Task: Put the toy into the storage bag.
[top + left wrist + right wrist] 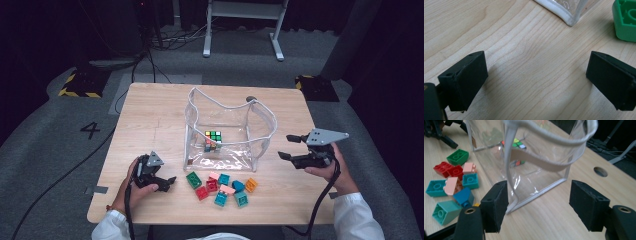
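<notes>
On the left of the table (pixel 150 110), the left gripper (pixel 167 183) is hovering low over bare wood, its jaws standing wide apart with nothing between them. In the left gripper view, a green brick (pixel 625 20) and a corner of the bag (pixel 564 15) are lying just beyond the jaws. Right of that gripper, a heap of bricks (pixel 222 187) in green, red, teal, pink, blue and orange is sitting near the front edge. Behind the heap, the clear bag (pixel 227 132) is standing open and upright, with a colour cube (pixel 213 139) lying inside it. On the right, the right gripper (pixel 292 147) is pointing toward the bag's side, apart from it, jaws spread and holding nothing.
</notes>
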Demonstrator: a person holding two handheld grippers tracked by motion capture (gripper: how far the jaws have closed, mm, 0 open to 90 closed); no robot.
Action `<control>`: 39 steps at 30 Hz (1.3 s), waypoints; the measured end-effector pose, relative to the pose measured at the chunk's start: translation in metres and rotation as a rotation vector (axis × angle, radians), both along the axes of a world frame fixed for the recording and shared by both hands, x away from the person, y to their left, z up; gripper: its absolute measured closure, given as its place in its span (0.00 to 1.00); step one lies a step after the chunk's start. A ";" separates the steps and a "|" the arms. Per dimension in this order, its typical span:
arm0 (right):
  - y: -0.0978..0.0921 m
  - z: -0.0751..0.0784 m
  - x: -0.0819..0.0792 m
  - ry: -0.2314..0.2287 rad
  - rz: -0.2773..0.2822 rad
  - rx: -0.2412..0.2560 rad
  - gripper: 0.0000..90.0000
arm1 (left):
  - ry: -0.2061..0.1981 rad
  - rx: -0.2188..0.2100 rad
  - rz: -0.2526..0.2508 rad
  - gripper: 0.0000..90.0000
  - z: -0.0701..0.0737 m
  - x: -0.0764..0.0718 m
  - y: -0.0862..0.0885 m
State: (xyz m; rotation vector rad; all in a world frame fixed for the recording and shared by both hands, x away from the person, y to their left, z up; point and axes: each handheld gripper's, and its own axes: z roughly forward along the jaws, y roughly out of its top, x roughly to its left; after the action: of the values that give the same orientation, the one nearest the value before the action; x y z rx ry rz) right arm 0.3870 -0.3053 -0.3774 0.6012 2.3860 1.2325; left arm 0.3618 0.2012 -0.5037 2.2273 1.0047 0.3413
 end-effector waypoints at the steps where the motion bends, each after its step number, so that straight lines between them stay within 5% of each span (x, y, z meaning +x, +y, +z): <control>1: -0.001 -0.005 -0.001 0.007 0.002 0.005 0.36 | 0.001 -0.002 0.001 0.04 0.000 0.000 0.000; 11: 0.000 -0.052 -0.013 0.065 0.023 -0.008 0.38 | 0.001 0.002 -0.004 0.04 0.000 0.000 0.000; 19: 0.008 -0.088 -0.023 0.161 0.066 -0.027 0.39 | 0.001 0.003 -0.006 0.05 0.000 0.000 0.000; 26: 0.020 -0.107 -0.028 0.182 0.103 -0.046 0.39 | 0.001 0.002 -0.005 0.05 0.000 0.000 0.000; 32: 0.033 -0.113 -0.032 0.229 0.147 -0.007 0.38 | 0.001 0.003 -0.006 0.05 0.000 0.000 0.000; 39: 0.052 -0.119 -0.035 0.226 0.162 -0.045 0.38 | 0.002 0.002 -0.004 0.05 0.000 0.000 0.000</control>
State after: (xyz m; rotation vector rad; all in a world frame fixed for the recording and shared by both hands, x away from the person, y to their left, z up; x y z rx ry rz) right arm 0.3523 -0.2535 -0.4966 0.5692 2.6894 1.2292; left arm 0.3619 0.2016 -0.5036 2.2317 1.0011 0.3380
